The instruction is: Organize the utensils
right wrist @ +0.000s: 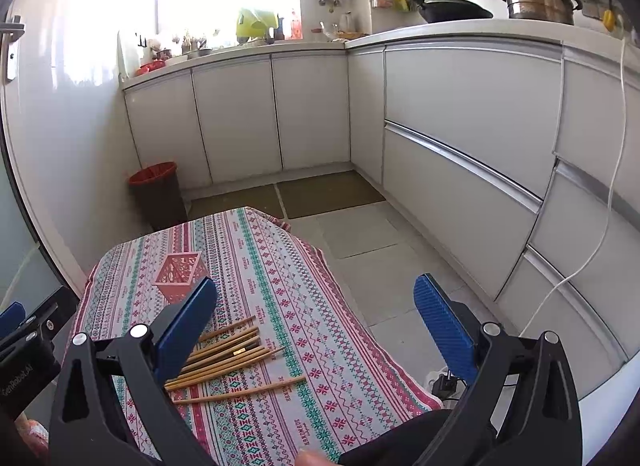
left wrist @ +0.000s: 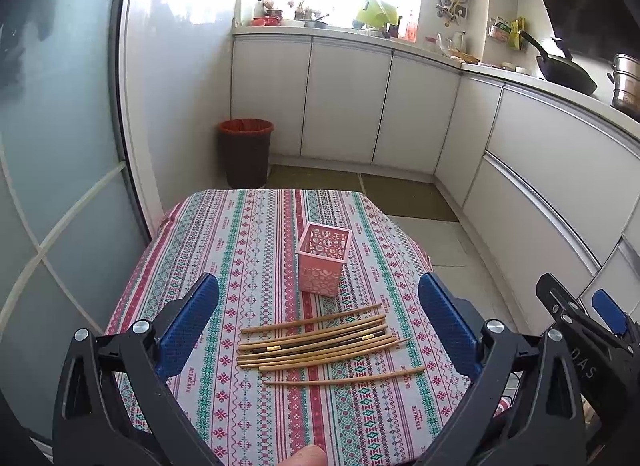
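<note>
Several wooden chopsticks [left wrist: 320, 342] lie side by side on the patterned tablecloth [left wrist: 248, 250], one apart at the front. A pink lattice holder [left wrist: 323, 259] stands upright just behind them, with nothing showing inside. My left gripper [left wrist: 318, 306] is open and empty, held above the near side of the chopsticks. My right gripper [right wrist: 316, 322] is open and empty, to the right of the chopsticks [right wrist: 224, 358]; its left finger hides their left ends. The holder [right wrist: 180, 274] shows at the left. The right gripper also shows in the left wrist view [left wrist: 592, 318].
The small table [right wrist: 360, 350] drops off to a tiled floor [right wrist: 360, 234] on the right. White kitchen cabinets [left wrist: 348, 105] run behind and to the right. A dark bin with a red liner [left wrist: 245, 151] stands in the corner. A glass door [left wrist: 52, 145] is at the left.
</note>
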Demonstrator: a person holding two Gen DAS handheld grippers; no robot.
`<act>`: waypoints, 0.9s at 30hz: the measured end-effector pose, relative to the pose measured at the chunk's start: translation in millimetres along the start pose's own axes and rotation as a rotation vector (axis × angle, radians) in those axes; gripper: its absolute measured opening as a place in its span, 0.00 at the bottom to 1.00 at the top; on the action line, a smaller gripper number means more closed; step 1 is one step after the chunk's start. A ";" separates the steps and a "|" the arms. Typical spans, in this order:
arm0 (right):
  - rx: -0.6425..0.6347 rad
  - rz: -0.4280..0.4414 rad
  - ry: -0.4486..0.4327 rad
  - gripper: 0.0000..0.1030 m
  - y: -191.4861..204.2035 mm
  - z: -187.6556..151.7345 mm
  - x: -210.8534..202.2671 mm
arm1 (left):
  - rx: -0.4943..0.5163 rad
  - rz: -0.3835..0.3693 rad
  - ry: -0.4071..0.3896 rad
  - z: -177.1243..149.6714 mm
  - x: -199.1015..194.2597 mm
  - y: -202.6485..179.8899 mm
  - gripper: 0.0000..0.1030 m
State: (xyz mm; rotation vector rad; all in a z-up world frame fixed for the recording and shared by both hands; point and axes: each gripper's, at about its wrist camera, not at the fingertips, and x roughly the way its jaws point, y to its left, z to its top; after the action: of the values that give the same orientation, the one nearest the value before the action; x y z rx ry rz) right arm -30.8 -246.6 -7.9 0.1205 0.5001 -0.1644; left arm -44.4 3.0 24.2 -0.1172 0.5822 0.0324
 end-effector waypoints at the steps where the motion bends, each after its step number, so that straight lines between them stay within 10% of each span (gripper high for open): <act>1: 0.001 0.001 0.000 0.93 -0.4 0.0 -0.3 | 0.000 0.000 -0.001 0.3 -0.4 0.0 0.93; 27: 0.031 -0.013 0.009 0.93 -8.7 2.2 -1.3 | -0.002 -0.006 -0.012 1.5 -2.8 -13.3 0.93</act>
State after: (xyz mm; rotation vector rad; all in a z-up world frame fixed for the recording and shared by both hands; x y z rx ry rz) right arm -32.5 -255.3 -6.0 0.1484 0.5071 -0.1842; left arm -45.1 -10.0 28.3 -0.1207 0.5698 0.0283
